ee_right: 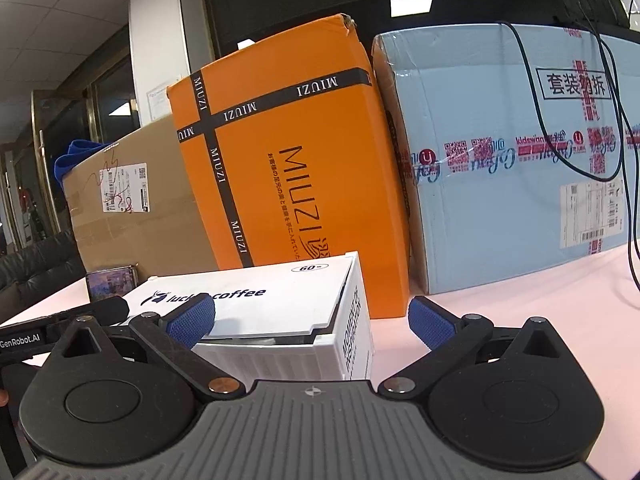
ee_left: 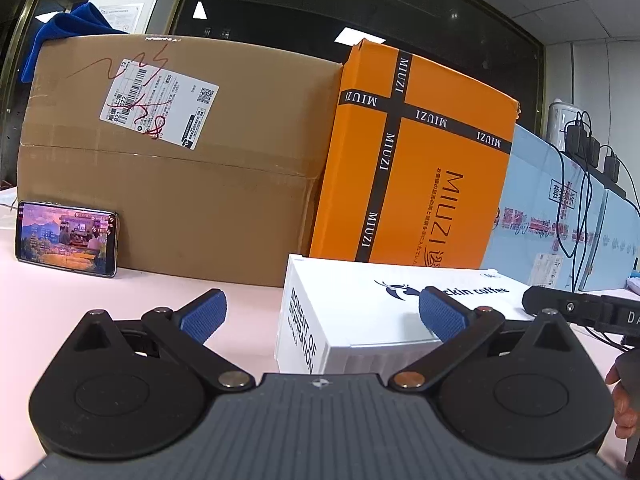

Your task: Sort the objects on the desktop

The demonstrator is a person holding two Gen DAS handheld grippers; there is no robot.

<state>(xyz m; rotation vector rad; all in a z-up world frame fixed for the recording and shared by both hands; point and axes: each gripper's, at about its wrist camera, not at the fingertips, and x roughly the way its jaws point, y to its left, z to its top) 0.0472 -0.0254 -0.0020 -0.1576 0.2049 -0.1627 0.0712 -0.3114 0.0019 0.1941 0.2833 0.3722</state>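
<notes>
A white Luckin Coffee box (ee_left: 360, 304) lies flat on the pale pink desk (ee_left: 60, 312), its lid slightly ajar in the right wrist view. My left gripper (ee_left: 324, 314) is open at the box's left end, one blue pad (ee_left: 442, 314) over the lid and the other off its left side. My right gripper (ee_right: 310, 320) is open at the box's (ee_right: 280, 300) right end, its left pad (ee_right: 192, 320) over the lid. Each gripper shows at the edge of the other's view: the right gripper (ee_left: 580, 308) and the left gripper (ee_right: 60, 322). Nothing is held.
Behind the white box stand a brown carton (ee_left: 180, 184), an orange MIUZI box (ee_left: 420, 160) and a light blue carton (ee_right: 520, 168) with black cables hanging over it. A lit phone (ee_left: 66, 238) leans against the brown carton. A hand (ee_left: 624, 396) shows at the right edge.
</notes>
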